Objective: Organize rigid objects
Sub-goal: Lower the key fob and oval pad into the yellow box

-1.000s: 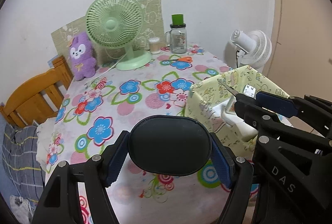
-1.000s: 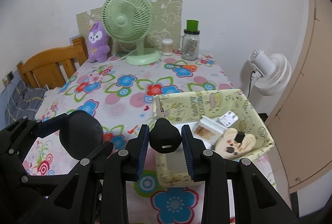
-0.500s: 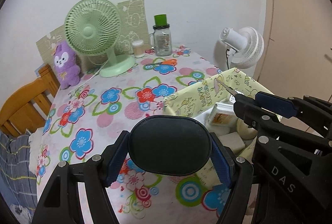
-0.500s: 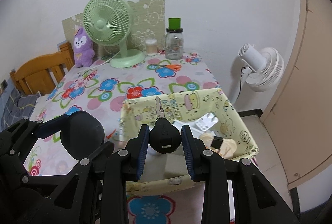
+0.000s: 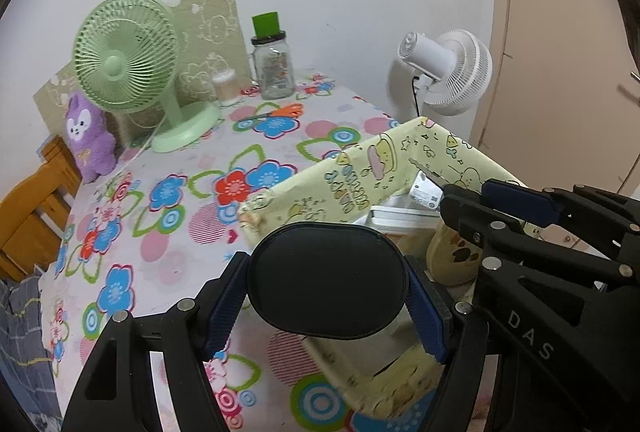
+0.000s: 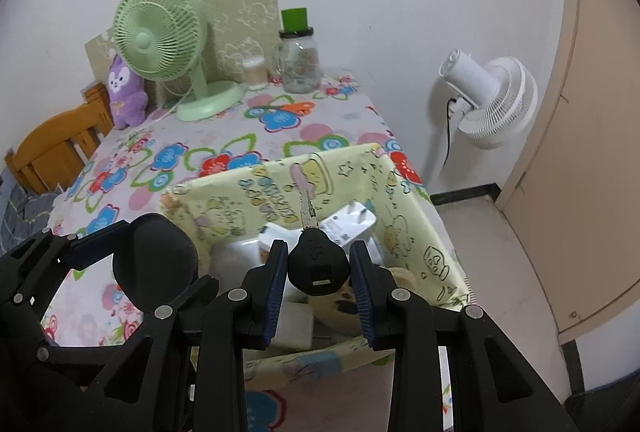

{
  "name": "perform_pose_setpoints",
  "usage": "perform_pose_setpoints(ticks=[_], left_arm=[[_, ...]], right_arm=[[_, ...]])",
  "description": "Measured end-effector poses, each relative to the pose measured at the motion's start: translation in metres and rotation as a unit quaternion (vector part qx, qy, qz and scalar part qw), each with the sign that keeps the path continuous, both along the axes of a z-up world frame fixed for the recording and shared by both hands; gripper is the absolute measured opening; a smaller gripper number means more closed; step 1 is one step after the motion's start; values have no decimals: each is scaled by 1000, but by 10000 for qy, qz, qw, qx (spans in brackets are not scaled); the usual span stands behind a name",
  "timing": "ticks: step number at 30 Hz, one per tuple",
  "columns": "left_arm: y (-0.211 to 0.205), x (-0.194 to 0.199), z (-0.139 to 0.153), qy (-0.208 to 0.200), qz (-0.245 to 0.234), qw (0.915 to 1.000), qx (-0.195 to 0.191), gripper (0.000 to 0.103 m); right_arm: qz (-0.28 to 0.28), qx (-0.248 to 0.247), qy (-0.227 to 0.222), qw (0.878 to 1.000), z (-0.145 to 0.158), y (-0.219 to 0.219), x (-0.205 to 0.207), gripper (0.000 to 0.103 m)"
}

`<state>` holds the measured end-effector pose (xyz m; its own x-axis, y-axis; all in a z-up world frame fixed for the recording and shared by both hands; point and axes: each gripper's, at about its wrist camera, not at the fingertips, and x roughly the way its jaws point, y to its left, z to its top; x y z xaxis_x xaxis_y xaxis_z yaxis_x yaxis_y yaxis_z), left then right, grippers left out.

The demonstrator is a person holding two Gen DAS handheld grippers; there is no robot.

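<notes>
My left gripper [image 5: 326, 294] is shut on a black oval case [image 5: 326, 282] and holds it over the near left corner of a yellow cartoon-print fabric basket [image 5: 360, 171]. My right gripper [image 6: 318, 272] is shut on a black-headed key [image 6: 316, 264], its metal blade pointing forward above the basket [image 6: 248, 195]. In the basket lie a white plug adapter [image 6: 350, 226], white boxes [image 6: 236, 254] and a beige bear-shaped item [image 5: 452, 256]. The case also shows in the right wrist view [image 6: 154, 258], at the left.
The basket sits at the near right corner of a flower-print table [image 5: 168, 191]. At the back stand a green fan [image 5: 128, 59], a purple plush [image 5: 90, 135], a green-lidded jar [image 5: 274, 65] and a small cup [image 5: 226, 91]. A white floor fan [image 6: 488, 99] stands right; a wooden chair [image 6: 56, 147] left.
Both grippers have moved forward and to the right, over the basket, with the case and the key still held. The basket now fills more of both views.
</notes>
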<state>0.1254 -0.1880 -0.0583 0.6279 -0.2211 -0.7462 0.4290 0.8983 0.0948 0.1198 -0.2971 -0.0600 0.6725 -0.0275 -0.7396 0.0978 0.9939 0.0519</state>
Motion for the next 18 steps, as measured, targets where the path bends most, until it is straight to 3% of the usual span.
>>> perform_pose_setpoints(ticks=[18], left_arm=[[-30, 29, -20, 385, -214, 9990, 53, 76]], right_arm=[[-90, 147, 345, 9993, -26, -30, 33, 35]])
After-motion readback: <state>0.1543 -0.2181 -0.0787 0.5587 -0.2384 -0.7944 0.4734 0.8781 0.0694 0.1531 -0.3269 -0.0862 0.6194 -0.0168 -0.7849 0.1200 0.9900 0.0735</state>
